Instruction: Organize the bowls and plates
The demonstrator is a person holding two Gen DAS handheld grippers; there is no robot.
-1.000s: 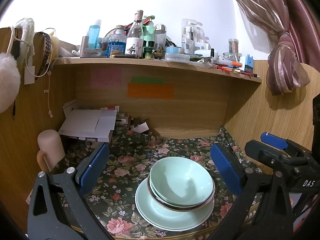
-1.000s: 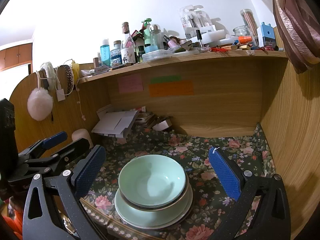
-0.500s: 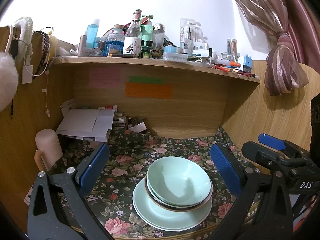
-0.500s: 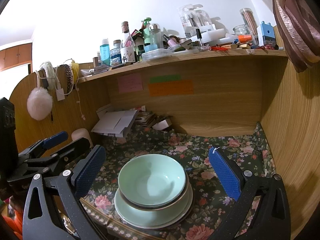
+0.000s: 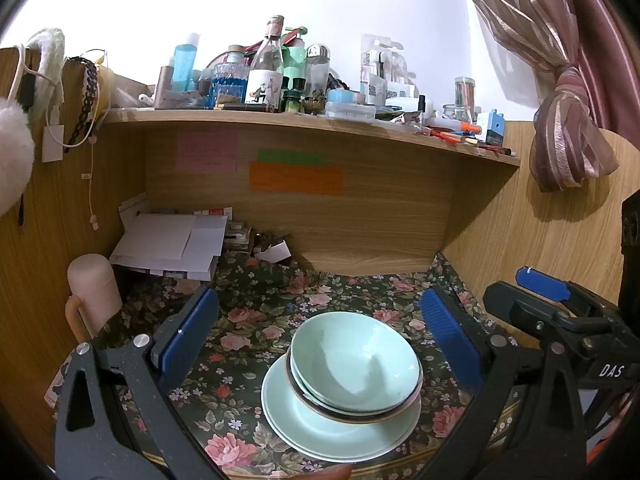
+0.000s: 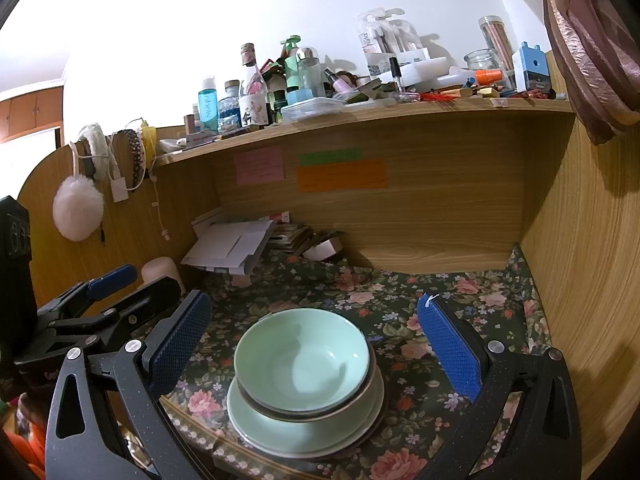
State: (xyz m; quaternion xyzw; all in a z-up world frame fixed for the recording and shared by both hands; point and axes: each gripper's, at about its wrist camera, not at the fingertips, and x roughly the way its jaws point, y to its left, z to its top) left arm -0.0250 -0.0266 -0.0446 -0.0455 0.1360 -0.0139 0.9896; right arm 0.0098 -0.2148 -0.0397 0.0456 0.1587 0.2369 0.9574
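The pale green ceramic bowls (image 5: pixel 354 364), nested together, sit on a pale green round plate (image 5: pixel 316 428) near the front edge of my flower-patterned dark tablecloth (image 5: pixel 256 320). My left gripper (image 5: pixel 320 336) hangs over the stack with its blue-padded jaws spread wide, clasping nothing. My right gripper (image 6: pixel 314 340) hovers beside it, equally spread and empty, its pads either side of the bowls without touching. Behind stand a cream cylindrical cup (image 5: pixel 94 284), white folded papers (image 5: pixel 172 242) and a cluttered wooden shelf (image 5: pixel 304 122)
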